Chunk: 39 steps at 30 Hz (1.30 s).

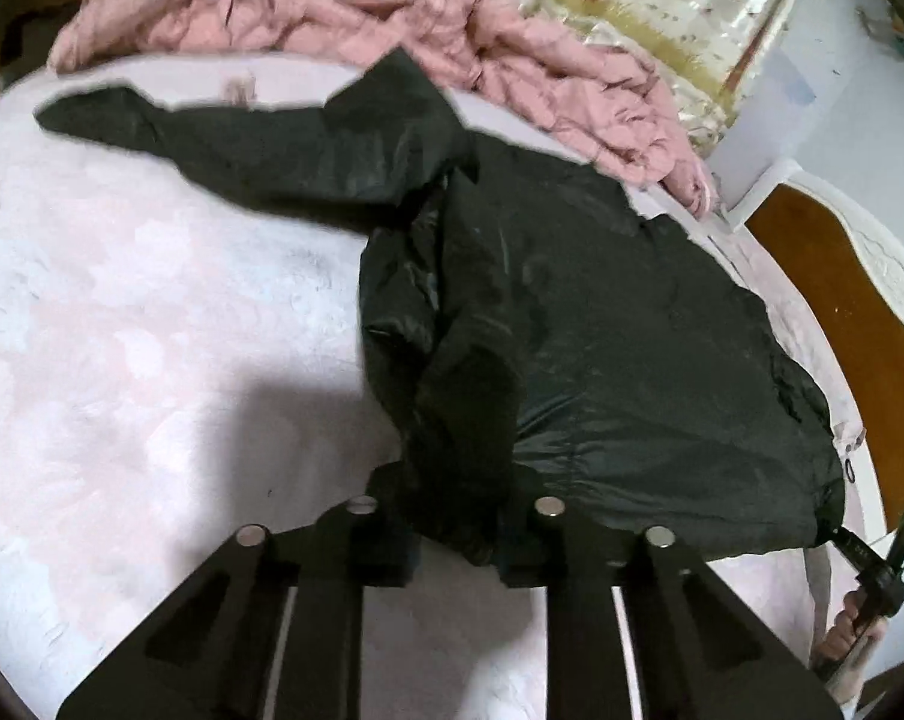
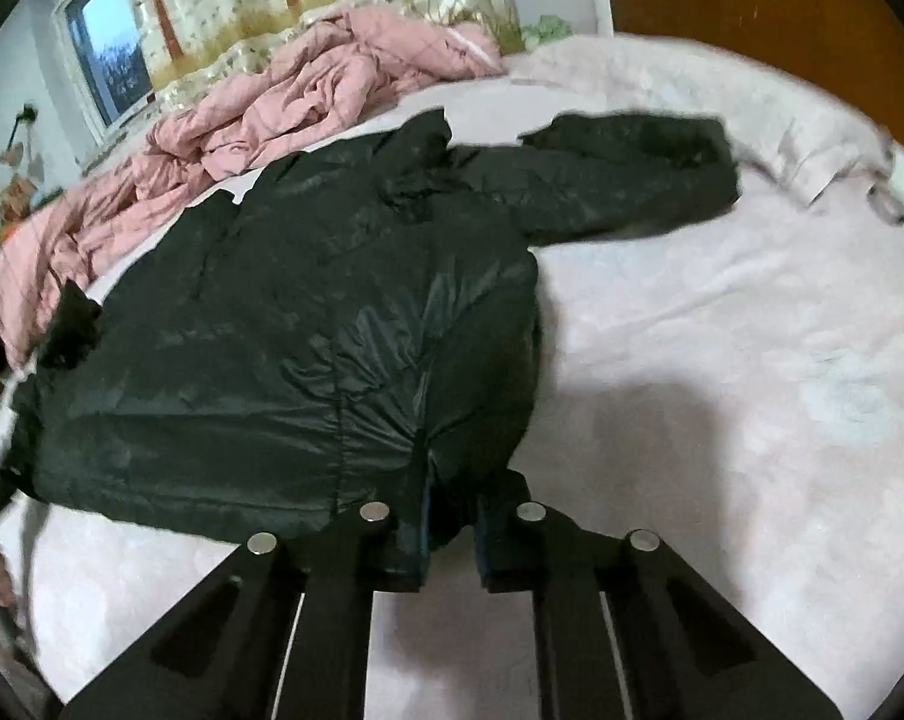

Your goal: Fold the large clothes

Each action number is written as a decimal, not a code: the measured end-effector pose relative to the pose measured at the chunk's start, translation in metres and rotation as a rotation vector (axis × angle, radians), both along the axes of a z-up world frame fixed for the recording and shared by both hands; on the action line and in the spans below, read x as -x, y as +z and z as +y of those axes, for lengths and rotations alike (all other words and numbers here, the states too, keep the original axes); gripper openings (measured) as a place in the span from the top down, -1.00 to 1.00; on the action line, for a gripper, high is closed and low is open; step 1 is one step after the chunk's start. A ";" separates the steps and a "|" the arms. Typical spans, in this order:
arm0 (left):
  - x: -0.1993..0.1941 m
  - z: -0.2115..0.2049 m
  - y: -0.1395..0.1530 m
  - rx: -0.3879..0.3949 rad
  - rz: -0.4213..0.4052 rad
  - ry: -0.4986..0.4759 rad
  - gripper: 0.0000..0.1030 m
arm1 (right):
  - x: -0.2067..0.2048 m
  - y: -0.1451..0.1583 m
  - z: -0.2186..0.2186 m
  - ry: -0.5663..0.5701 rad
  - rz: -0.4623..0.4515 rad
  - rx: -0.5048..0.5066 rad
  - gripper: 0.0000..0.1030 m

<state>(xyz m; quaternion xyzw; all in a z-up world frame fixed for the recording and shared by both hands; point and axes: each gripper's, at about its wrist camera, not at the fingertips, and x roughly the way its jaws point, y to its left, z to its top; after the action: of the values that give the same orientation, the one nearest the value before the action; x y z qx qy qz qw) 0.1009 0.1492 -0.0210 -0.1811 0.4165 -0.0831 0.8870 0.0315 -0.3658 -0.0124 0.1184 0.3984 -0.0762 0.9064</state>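
Observation:
A black puffy jacket (image 1: 601,324) lies spread on a pale pink bed sheet (image 1: 152,330). One sleeve stretches out to the far left in the left wrist view. My left gripper (image 1: 457,534) is shut on a bunched fold of the jacket at its near left edge. In the right wrist view the jacket (image 2: 284,324) fills the left and middle, with a sleeve reaching to the upper right. My right gripper (image 2: 452,534) is shut on the jacket's near hem corner. The right gripper also shows at the far right edge of the left wrist view (image 1: 841,534).
A crumpled pink quilt (image 1: 344,6) lies along the far side of the bed, also in the right wrist view (image 2: 308,96). A wooden headboard (image 2: 769,18) with white trim stands at the bed's end. A window (image 2: 107,54) and patterned curtain are behind.

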 end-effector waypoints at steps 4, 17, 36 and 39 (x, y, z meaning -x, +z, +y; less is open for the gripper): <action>0.029 0.002 0.014 -0.055 -0.015 -0.001 0.71 | 0.035 0.023 0.008 0.005 -0.040 0.032 0.79; 0.074 -0.021 0.036 -0.325 -0.208 0.029 0.21 | 0.087 0.027 0.040 -0.010 -0.089 0.247 0.76; 0.090 -0.029 0.045 -0.307 -0.354 0.010 -0.99 | 0.108 0.050 0.033 -0.041 -0.243 0.242 0.06; 0.083 -0.025 0.045 -0.304 -0.340 0.038 -0.99 | 0.106 0.053 0.031 -0.047 -0.242 0.251 -0.17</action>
<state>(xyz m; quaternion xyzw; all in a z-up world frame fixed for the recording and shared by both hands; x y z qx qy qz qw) 0.0175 0.1241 0.0241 -0.0365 0.2652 -0.0320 0.9630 -0.0744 -0.3346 0.0402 0.0221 0.2711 -0.1317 0.9532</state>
